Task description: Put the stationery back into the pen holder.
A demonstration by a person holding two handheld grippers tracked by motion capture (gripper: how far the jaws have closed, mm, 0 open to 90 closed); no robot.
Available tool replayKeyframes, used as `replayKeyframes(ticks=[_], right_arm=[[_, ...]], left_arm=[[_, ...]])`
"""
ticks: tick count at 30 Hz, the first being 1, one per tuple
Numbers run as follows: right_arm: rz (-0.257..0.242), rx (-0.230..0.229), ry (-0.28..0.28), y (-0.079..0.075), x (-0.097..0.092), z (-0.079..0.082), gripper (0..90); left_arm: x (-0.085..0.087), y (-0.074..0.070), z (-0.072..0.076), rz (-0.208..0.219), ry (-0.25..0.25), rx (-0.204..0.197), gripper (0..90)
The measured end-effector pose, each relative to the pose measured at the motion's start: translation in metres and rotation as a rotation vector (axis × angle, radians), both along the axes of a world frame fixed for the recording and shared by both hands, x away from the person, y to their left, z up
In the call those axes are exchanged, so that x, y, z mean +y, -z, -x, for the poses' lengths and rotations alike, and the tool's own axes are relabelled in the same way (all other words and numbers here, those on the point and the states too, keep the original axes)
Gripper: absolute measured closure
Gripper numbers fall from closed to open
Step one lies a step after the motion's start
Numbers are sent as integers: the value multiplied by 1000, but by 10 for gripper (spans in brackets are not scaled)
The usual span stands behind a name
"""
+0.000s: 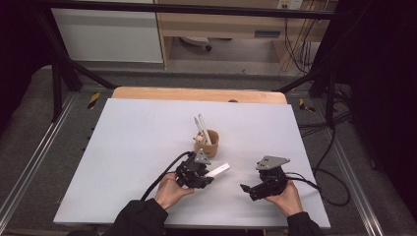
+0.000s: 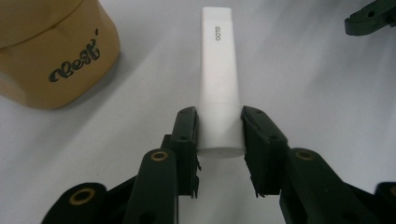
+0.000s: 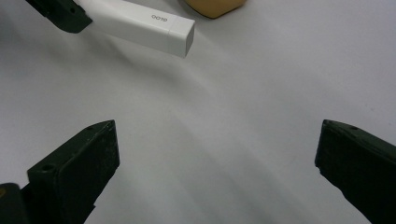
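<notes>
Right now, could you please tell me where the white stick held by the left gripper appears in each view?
High view: the white stick lies just below centre, poking right from the left gripper.
Left gripper view: it stands at centre, clamped between the two black jaws.
Right gripper view: it runs along the top left.
Shared landmark: the tan cup, also at the left gripper view's top left and the right gripper view's top edge.

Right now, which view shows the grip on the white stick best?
The left gripper view: the white stick sits clamped between both jaws. The high view shows it small, the right gripper view its free end.
</notes>
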State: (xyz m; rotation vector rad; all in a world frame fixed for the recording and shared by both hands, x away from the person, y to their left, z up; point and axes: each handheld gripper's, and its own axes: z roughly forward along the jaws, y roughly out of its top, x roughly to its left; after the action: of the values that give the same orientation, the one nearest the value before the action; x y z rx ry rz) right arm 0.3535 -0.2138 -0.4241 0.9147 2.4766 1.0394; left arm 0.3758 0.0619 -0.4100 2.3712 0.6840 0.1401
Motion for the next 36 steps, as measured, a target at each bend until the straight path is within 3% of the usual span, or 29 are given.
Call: replayKeyframes(ticks=[10, 22, 36], right_arm=[[59, -46, -79, -7, 27, -1, 5], [156, -111, -213, -17, 64, 2, 7], [280, -185, -354, -21, 94, 6, 48]], left_arm=[[22, -9, -4, 5, 24, 37, 662], [38, -18, -5, -29, 51, 38, 662], [30, -28, -9, -70, 99, 51, 662]])
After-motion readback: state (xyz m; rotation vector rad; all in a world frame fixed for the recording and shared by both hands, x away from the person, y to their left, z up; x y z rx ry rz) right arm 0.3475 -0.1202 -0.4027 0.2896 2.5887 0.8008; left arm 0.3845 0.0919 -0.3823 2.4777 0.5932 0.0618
